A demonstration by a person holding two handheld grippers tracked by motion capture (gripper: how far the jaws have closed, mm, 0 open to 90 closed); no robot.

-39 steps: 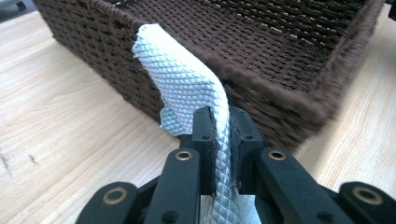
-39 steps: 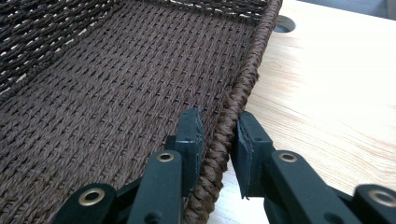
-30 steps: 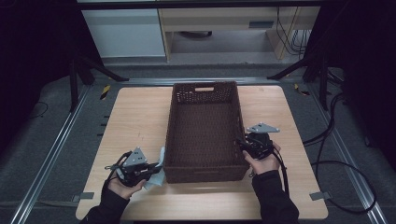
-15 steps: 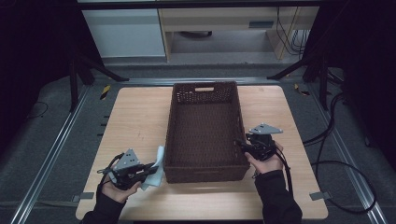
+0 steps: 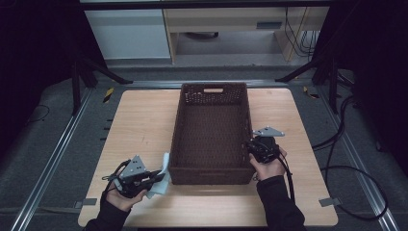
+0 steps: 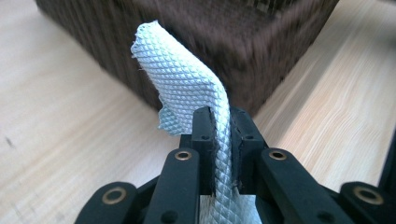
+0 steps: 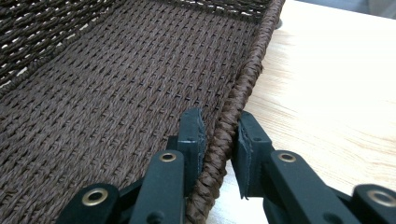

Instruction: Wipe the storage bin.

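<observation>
1. Left gripper: jaws clamped on one white mesh cloth, which rises between the pads and folds over toward the upper left of the left gripper view. In the high view this gripper sits at lower left, cloth just beside the basket's near left corner.
2. Right gripper: jaws have just been closing; they now straddle the rim of one brown woven basket, one pad inside the wall, one outside. The inner pad touches the braid; whether the outer pad presses cannot be told. In the high view it meets the basket's right rim.
3. Count: two grippers, one cloth, one basket, one wooden table.
4. Basket stands at frame centre in the high view.
5. Change against the earlier frame: left hand and cloth have shifted slightly toward the bottom of the frame; basket unmoved.
</observation>
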